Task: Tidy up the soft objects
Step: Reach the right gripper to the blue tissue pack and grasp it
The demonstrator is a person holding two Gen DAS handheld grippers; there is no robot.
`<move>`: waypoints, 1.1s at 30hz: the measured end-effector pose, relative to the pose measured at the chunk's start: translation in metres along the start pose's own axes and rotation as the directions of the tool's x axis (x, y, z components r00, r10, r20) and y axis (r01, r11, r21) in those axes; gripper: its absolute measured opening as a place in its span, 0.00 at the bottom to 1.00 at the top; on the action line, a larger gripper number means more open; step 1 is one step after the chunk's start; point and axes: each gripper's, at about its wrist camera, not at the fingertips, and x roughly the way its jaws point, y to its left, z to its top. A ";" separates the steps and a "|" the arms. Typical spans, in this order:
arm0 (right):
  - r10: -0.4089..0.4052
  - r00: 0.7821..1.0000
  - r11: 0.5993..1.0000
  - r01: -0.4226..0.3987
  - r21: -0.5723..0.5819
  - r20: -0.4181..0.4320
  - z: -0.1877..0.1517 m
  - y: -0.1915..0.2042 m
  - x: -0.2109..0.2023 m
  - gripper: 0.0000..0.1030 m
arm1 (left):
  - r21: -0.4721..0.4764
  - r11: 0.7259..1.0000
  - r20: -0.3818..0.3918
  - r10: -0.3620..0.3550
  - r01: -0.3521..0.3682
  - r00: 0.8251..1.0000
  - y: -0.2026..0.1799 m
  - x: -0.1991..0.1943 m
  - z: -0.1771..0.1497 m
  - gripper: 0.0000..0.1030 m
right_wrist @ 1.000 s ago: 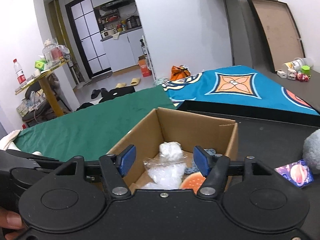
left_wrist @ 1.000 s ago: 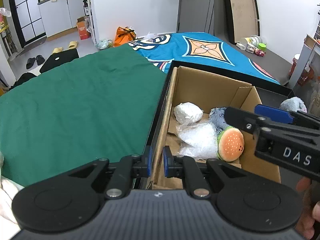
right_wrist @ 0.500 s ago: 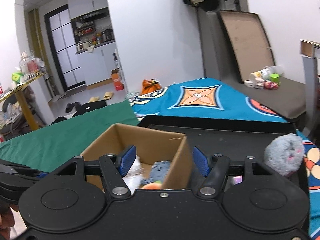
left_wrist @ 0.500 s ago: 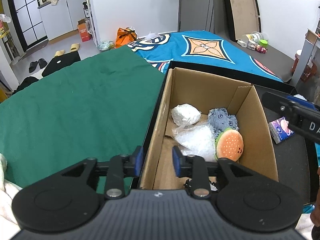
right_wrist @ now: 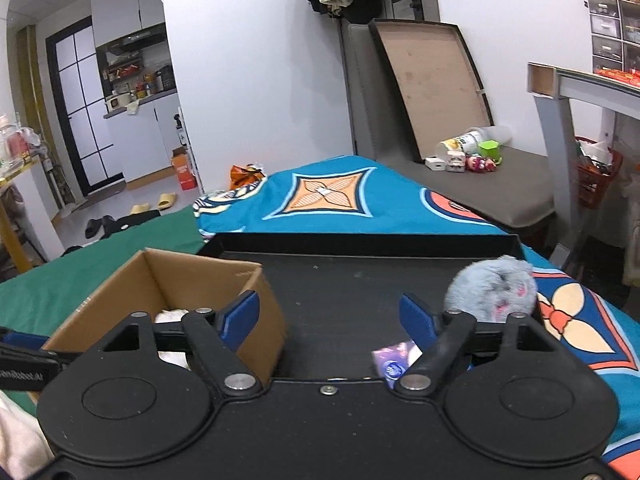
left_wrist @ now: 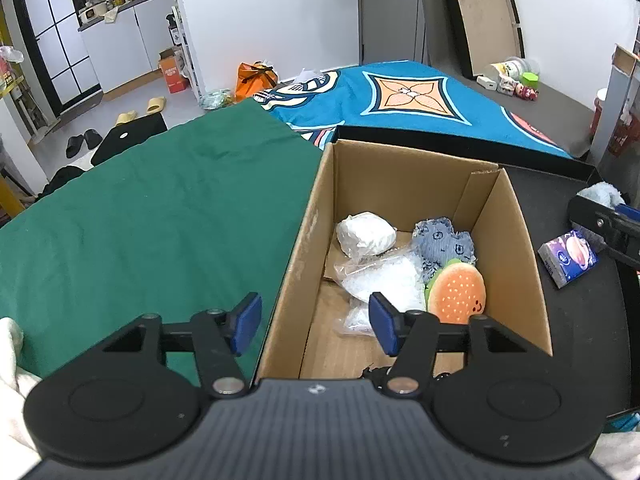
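Observation:
An open cardboard box (left_wrist: 516, 248) stands on a black tray (right_wrist: 340, 280). In it lie a white bundle (left_wrist: 366, 234), a clear plastic bag (left_wrist: 384, 280), a blue-grey plush (left_wrist: 444, 242) and an orange burger plush (left_wrist: 458, 296). My left gripper (left_wrist: 314, 324) is open and empty, straddling the box's near-left wall. My right gripper (right_wrist: 330, 314) is open and empty above the tray, right of the box (right_wrist: 168, 280). A grey fluffy plush (right_wrist: 492, 288) and a purple tissue pack (right_wrist: 394, 360) lie on the tray by its right finger. Both also show in the left wrist view, plush (left_wrist: 600, 192), pack (left_wrist: 568, 258).
A green cloth (left_wrist: 152, 216) covers the surface left of the box. A blue patterned blanket (right_wrist: 332, 196) lies behind the tray. A grey mat (right_wrist: 492, 184) holds small toys and a cup. A white cloth (left_wrist: 10, 360) lies at the near left.
My left gripper opened from nearly shut to wide. My right gripper swung right, away from over the box toward the grey plush and tissue pack.

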 end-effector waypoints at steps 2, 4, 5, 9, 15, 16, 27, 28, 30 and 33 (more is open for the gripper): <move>-0.010 1.000 1.000 0.010 0.000 -0.002 -0.003 -0.005 0.001 0.81 | 0.007 1.000 -0.003 0.006 -0.006 1.000 -0.003 0.001 0.000 0.60; -0.023 1.000 1.000 0.023 -0.001 -0.009 -0.007 -0.012 0.003 0.83 | 0.016 1.000 -0.003 0.014 -0.014 1.000 -0.006 0.002 0.000 0.63; -0.028 0.999 1.000 0.028 -0.001 -0.016 -0.010 -0.015 0.004 0.86 | 0.021 1.000 -0.002 0.020 -0.020 1.000 -0.008 0.002 0.000 0.65; -0.048 0.997 0.999 0.047 -0.002 -0.055 -0.020 -0.026 0.013 0.88 | 0.031 0.999 -0.003 0.035 -0.035 0.999 -0.013 0.004 0.001 0.67; -0.064 0.992 0.998 0.063 -0.007 -0.109 -0.036 -0.039 0.025 0.92 | 0.060 0.996 -0.001 0.067 -0.066 0.998 -0.025 0.009 0.003 0.71; -0.065 0.991 0.998 0.065 -0.008 -0.116 -0.038 -0.041 0.027 0.93 | 0.066 0.995 0.000 0.075 -0.075 0.997 -0.027 0.010 0.002 0.72; -0.076 0.978 0.997 0.074 -0.016 -0.195 -0.051 -0.054 0.049 0.96 | 0.113 0.981 0.000 0.158 -0.157 0.987 -0.043 0.023 0.004 0.76; -0.073 0.978 0.997 0.071 -0.016 -0.195 -0.051 -0.055 0.050 0.96 | 0.118 0.980 0.000 0.161 -0.160 0.987 -0.045 0.024 0.004 0.76; -0.065 0.978 0.998 0.063 -0.017 -0.196 -0.052 -0.054 0.052 0.96 | 0.130 0.978 0.003 0.162 -0.161 0.987 -0.046 0.024 0.004 0.76; -0.062 0.976 0.998 0.057 -0.030 -0.207 -0.054 -0.052 0.055 0.96 | 0.130 0.978 0.001 0.163 -0.162 0.987 -0.046 0.024 0.004 0.77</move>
